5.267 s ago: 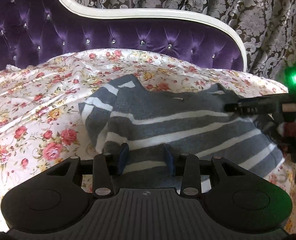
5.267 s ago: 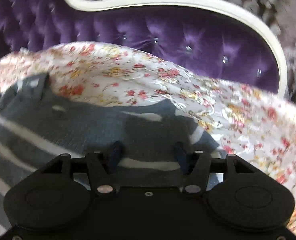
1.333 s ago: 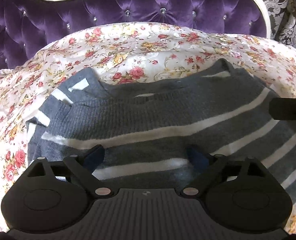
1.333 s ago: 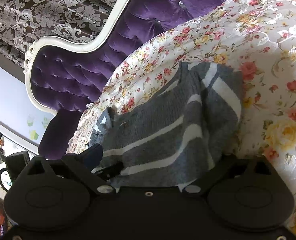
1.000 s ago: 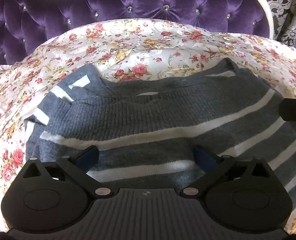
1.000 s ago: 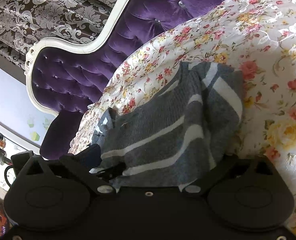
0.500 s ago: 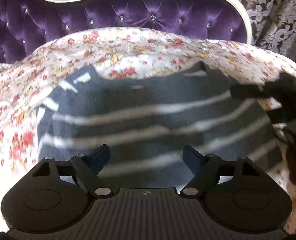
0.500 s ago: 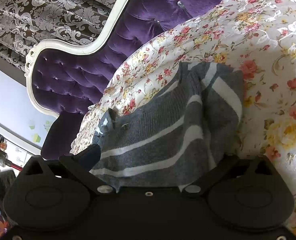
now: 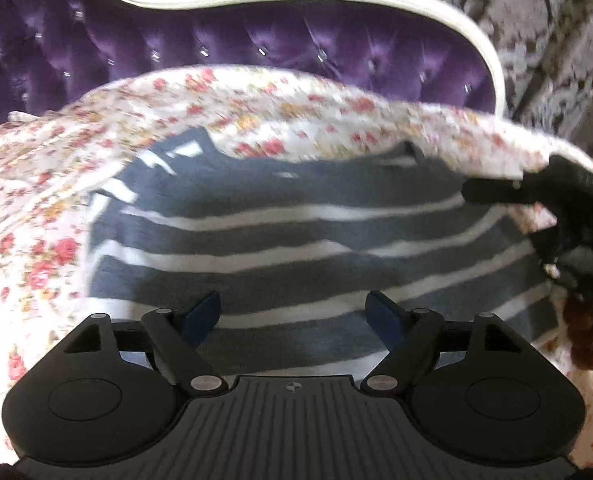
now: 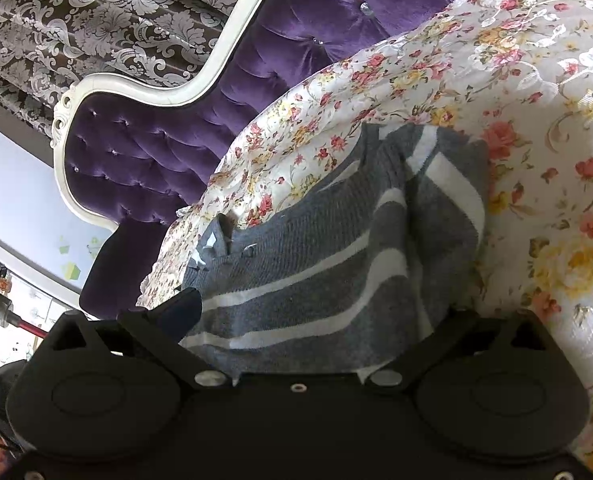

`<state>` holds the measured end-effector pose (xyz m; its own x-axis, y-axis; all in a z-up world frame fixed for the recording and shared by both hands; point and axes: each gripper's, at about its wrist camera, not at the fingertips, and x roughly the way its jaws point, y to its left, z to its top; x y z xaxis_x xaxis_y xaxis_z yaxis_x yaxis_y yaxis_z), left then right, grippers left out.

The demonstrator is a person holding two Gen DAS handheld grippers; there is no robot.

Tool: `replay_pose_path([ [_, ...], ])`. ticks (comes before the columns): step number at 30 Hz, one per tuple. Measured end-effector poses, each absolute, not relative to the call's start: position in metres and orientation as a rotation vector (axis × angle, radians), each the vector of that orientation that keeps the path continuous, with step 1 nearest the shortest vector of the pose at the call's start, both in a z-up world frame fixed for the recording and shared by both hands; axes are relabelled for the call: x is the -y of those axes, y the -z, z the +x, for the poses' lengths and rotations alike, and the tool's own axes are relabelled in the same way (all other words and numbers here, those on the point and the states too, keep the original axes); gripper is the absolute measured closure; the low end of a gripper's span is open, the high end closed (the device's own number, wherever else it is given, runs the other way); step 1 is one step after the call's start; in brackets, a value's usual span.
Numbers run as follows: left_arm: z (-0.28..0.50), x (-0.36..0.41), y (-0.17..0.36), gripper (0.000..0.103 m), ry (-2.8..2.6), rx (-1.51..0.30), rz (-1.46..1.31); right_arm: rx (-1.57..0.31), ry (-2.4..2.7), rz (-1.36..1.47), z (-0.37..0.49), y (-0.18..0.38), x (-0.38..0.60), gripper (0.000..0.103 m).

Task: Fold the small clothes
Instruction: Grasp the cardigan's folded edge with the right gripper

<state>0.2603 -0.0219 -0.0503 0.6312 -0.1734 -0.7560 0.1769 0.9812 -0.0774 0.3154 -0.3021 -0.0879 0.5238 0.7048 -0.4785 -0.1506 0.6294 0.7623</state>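
Sweater [image 9: 304,236], grey with white stripes, lies flat on a floral bedspread [image 9: 48,216] just ahead of the left tongs [image 9: 296,312], whose blue pads are spread wide. The right tongs [image 10: 316,320], also spread wide, straddle its folded edge. A purple tufted headboard [image 9: 256,44] stands beyond.
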Motion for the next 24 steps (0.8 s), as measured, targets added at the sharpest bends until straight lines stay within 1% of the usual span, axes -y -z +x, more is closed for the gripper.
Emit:
replay_pose_path([
  [4,0.252,-0.005,0.043,0.024,0.176,-0.839,-0.001,-0.881,-0.566,0.725,0.317,0.088,0.303,0.003],
  [5,0.250,-0.012,0.043,0.024,0.164,-0.837,0.006,-0.884,-0.559,0.723,0.317,0.088,0.303,0.005],
  [7,0.247,-0.025,0.041,0.024,0.127,-0.830,0.021,-0.887,-0.527,0.711,0.317,0.087,0.303,0.016],
  [8,0.246,-0.034,0.040,0.024,0.111,-0.823,0.024,-0.888,-0.514,0.703,0.317,0.086,0.303,0.019],
  [10,0.245,-0.050,0.037,0.024,0.093,-0.804,0.003,-0.889,-0.481,0.674,0.315,0.085,0.302,0.035],
  [11,0.244,-0.056,0.036,0.024,0.091,-0.798,-0.015,-0.892,-0.458,0.646,0.314,0.084,0.301,0.039],
  [13,0.246,-0.072,0.037,0.024,0.095,-0.804,-0.059,-0.896,-0.416,0.583,0.312,0.081,0.298,0.059],
  [14,0.247,-0.078,0.038,0.024,0.092,-0.809,-0.077,-0.898,-0.393,0.552,0.311,0.080,0.296,0.065],
  [15,0.249,-0.084,0.039,0.024,0.089,-0.817,-0.092,-0.899,-0.366,0.524,0.310,0.079,0.294,0.077],
  [18,0.253,-0.101,0.040,0.024,0.096,-0.843,-0.118,-0.884,-0.322,0.493,0.307,0.077,0.290,0.082],
  [24,0.258,-0.134,0.033,0.024,0.056,-0.851,-0.201,-0.890,-0.235,0.410,0.302,0.054,0.271,0.085],
])
